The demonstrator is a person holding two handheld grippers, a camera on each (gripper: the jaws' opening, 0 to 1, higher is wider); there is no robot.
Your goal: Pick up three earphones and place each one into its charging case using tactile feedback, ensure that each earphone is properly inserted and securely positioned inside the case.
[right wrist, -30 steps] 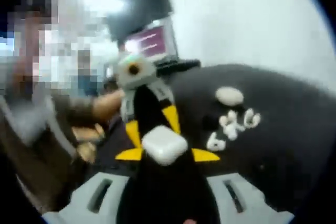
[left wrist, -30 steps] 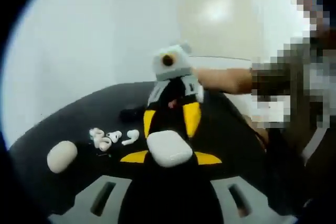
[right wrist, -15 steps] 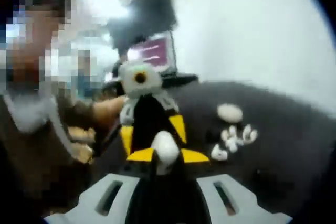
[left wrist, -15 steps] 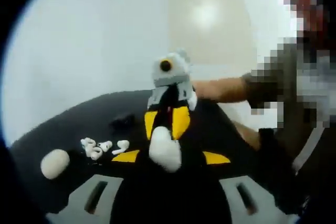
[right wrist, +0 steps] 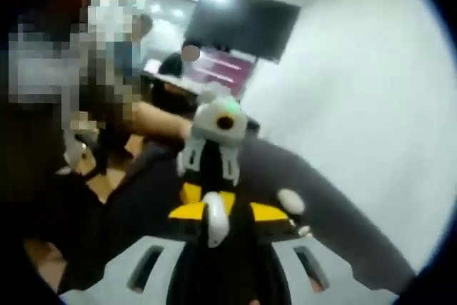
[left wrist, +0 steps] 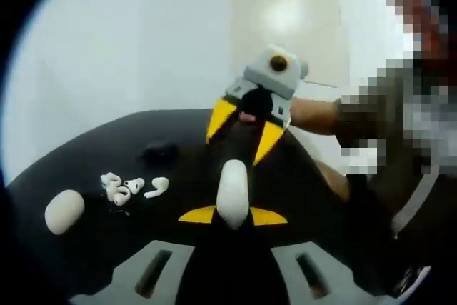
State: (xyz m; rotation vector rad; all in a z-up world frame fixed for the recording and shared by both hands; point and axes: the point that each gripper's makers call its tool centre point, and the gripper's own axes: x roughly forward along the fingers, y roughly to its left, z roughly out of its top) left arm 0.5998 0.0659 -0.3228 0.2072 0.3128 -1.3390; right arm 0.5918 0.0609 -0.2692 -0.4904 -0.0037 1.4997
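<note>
A white charging case (left wrist: 232, 191) stands edge-on between the yellow fingertips of my left gripper (left wrist: 232, 216), which is shut on it. My right gripper (left wrist: 243, 151) comes down from above, tilted, with its tips at the top of the case. In the right gripper view the case (right wrist: 216, 218) sits between the jaws of my right gripper (right wrist: 228, 212), with a dark gap on one side. The left gripper (right wrist: 208, 194) faces it from behind. Several loose white earphones (left wrist: 128, 187) lie on the black table (left wrist: 107, 148), and one earphone (right wrist: 303, 231) shows by the right jaw.
A second, shut white case (left wrist: 63, 211) lies left of the earphones on the table, and it (right wrist: 289, 201) also shows beyond my right jaw. A small dark object (left wrist: 158, 152) sits further back. A person's forearm (left wrist: 314, 116) reaches in. A dark monitor (right wrist: 243, 30) hangs behind.
The case has turned from flat to edge-on. My left jaws spread half a second ago and have now shut on it. The right gripper has tilted and risen.
</note>
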